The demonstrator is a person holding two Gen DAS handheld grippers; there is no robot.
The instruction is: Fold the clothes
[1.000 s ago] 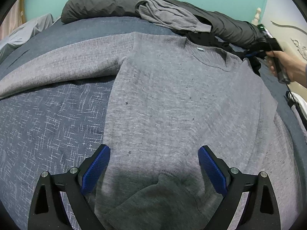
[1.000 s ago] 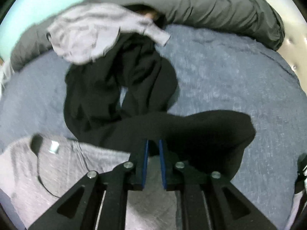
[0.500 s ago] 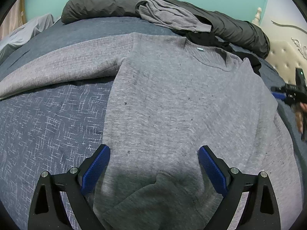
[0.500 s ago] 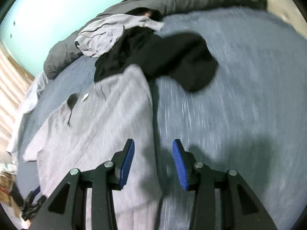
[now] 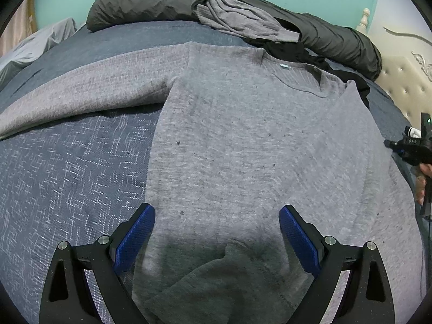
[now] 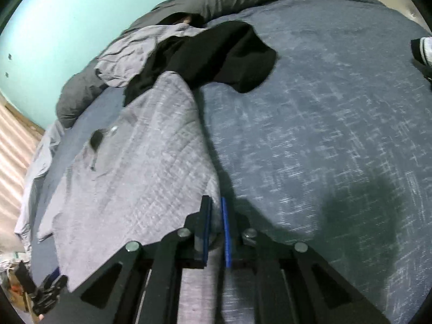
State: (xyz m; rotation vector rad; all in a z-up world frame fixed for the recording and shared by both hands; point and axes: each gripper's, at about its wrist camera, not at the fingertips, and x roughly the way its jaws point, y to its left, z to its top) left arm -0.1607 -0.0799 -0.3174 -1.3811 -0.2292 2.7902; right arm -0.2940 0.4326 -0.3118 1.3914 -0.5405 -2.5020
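A grey long-sleeved sweater (image 5: 243, 148) lies front up on the blue bedspread (image 5: 67, 175), one sleeve (image 5: 94, 89) spread out to the left. My left gripper (image 5: 216, 210) hovers open over the hem, where a ribbed cuff (image 5: 229, 256) lies in shadow between its fingers. In the right wrist view, my right gripper (image 6: 214, 202) sits at the sweater's (image 6: 135, 175) right side edge. Its jaws are closing, with a fold of grey fabric pinched between the blue pads. From the left wrist view that gripper (image 5: 413, 148) shows at the far right, in a hand.
A black garment (image 6: 216, 54) lies against the sweater's shoulder, beside a crumpled light grey garment (image 6: 129, 56). Behind them, a rolled dark grey duvet (image 5: 148, 5) runs along the teal wall. A padded headboard (image 5: 399, 86) stands at the right.
The right gripper left the black garment by the shoulder, travelled down the sweater's right edge, opened and closed on that edge. The left gripper stayed still and open.
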